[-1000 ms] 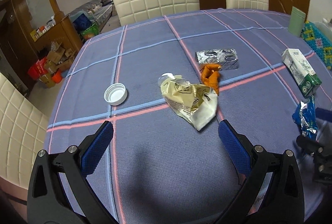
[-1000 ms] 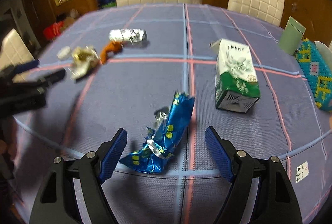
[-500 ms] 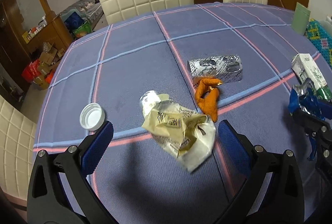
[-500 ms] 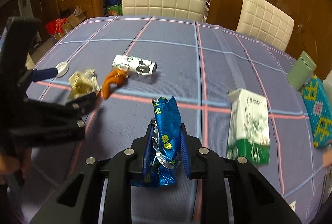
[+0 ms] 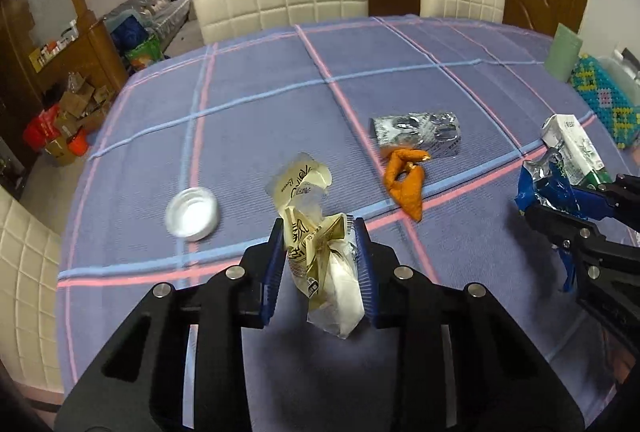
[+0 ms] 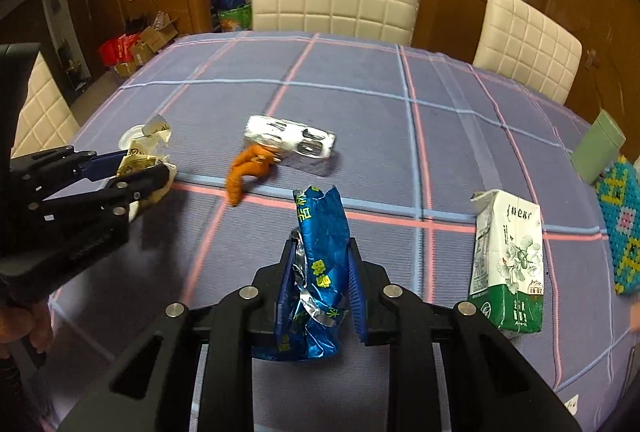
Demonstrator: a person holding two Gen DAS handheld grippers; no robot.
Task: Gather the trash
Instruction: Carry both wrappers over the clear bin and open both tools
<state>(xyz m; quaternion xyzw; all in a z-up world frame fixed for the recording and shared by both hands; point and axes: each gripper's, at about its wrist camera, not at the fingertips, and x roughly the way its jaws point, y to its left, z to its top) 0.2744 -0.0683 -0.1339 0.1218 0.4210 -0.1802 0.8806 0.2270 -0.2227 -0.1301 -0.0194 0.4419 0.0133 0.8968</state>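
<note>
While both of your tools are loaded, each camera gives you a different share of the table. Your left gripper (image 5: 320, 256) has its blue pads pressed together on the cream wrapper (image 5: 316, 232), which stands crumpled between them above the purple checked tablecloth (image 5: 260, 91); from the right wrist camera you see that same gripper (image 6: 136, 173) side-on at the far left, the cream wrapper (image 6: 148, 147) sticking out past its tips. Your right gripper (image 6: 320, 272) is clamped on the blue foil wrapper (image 6: 316, 264), whose torn top rises above the fingers; the left wrist camera catches this gripper (image 5: 560, 207) only at the right edge, with the blue foil (image 5: 540, 187) bunched at its tips. Only the left view gives you the white bottle cap (image 5: 192, 207) clearly, lying open side up to the left of the cream wrapper; in the right view it is mostly hidden behind that wrapper. Both views show the orange peel (image 5: 406, 179) touching the near edge of the silver printed packet (image 5: 418, 133), near the middle of the cloth. The right view shows the whole white and green carton (image 6: 510, 260) lying on its side to the right of your right gripper, while the left view shows only its far end (image 5: 572, 147) behind the blue foil. A green container (image 6: 598, 147) and a beaded item (image 6: 622, 224) sit at the far right.
</note>
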